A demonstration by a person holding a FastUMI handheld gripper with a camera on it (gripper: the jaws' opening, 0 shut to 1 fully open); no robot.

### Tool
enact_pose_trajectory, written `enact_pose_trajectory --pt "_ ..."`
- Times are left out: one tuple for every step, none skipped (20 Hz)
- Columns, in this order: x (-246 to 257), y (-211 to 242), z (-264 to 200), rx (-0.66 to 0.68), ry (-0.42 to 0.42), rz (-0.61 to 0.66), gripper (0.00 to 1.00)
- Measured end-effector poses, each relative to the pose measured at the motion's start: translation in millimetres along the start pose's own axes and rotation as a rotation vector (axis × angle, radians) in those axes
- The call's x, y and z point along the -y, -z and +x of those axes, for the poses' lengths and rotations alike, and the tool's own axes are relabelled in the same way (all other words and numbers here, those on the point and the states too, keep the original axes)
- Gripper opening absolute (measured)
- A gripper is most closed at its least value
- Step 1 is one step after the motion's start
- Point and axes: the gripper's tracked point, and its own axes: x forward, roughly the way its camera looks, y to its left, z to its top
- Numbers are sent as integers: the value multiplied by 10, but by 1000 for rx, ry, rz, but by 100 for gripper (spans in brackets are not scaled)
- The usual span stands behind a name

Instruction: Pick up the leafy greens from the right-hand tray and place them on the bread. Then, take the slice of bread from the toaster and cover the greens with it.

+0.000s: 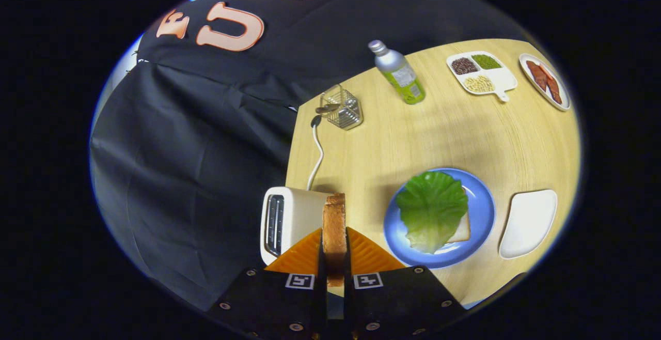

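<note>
My gripper (334, 249) is shut on a slice of bread (334, 229), held on edge between both fingers above the white toaster (289, 221). To the right of the fingers lies a blue plate (480, 216). On it a green lettuce leaf (433, 208) covers another bread slice (461, 232), of which one corner shows. Further right stands an empty white tray (529, 222).
A wooden table (454, 138) carries a wire basket (342, 106), a metal bottle (398, 73), a divided dish of beans (480, 74) and a plate of bacon (545, 81). The toaster's white cable (316, 159) runs toward the basket. Black cloth hangs left of the table.
</note>
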Motion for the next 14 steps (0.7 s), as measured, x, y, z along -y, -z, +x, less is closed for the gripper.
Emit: enact_pose_trajectory --pt "111 29 26 -2 -3 11 13" --pt "201 52 46 -4 -15 23 13" --pt "279 56 75 -5 -24 36 13" --pt "345 70 89 -3 -32 46 13" --pt "425 84 129 -4 -32 52 13" --pt "490 99 166 -7 -29 55 13" --pt "587 120 203 -12 -21 59 13" --pt "666 140 245 -13 -13 63 13" --pt "743 154 283 -13 -8 63 13" --pt "814 183 324 -19 0 62 13" --pt "886 212 366 -24 10 59 13" --pt "970 231 402 -26 24 54 13" --pt "1054 242 432 -26 41 48 13" --pt "1120 258 452 -22 61 41 13"
